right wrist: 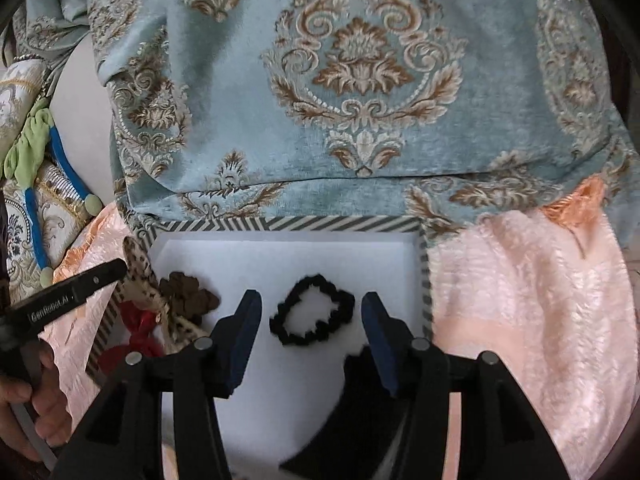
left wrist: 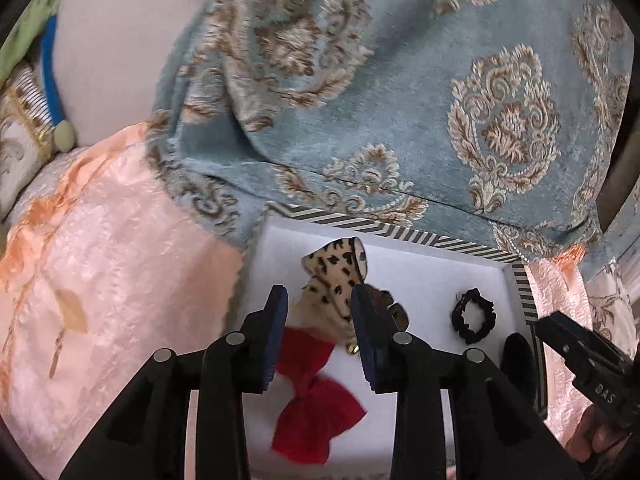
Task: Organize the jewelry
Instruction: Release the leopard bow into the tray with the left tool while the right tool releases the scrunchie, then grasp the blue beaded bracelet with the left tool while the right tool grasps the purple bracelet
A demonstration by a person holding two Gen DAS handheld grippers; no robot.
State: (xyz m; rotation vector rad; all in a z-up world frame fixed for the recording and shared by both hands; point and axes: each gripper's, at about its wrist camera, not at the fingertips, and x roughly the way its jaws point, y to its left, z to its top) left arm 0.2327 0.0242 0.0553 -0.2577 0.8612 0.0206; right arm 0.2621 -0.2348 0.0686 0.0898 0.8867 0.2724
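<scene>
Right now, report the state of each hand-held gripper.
Left hand-held gripper: open, holding nothing, above the leopard-print bow.
Right hand-held gripper: open, holding nothing; black scrunchie lies between its fingers.

A black scrunchie point(right wrist: 312, 310), a leopard-print bow point(left wrist: 334, 292) and a red bow point(left wrist: 316, 412) lie in the white striped-rim box point(right wrist: 280, 225).

The right gripper point(right wrist: 311, 336) hangs over a white-lined box with a striped rim point(right wrist: 280, 225), its blue-padded jaws apart with a black ruffled scrunchie point(right wrist: 312, 322) lying between them, untouched. At the box's left lie a brown flower-shaped clip point(right wrist: 188, 294), a leopard-print bow point(right wrist: 140, 280) and a red fabric bow point(right wrist: 136, 338)
</scene>
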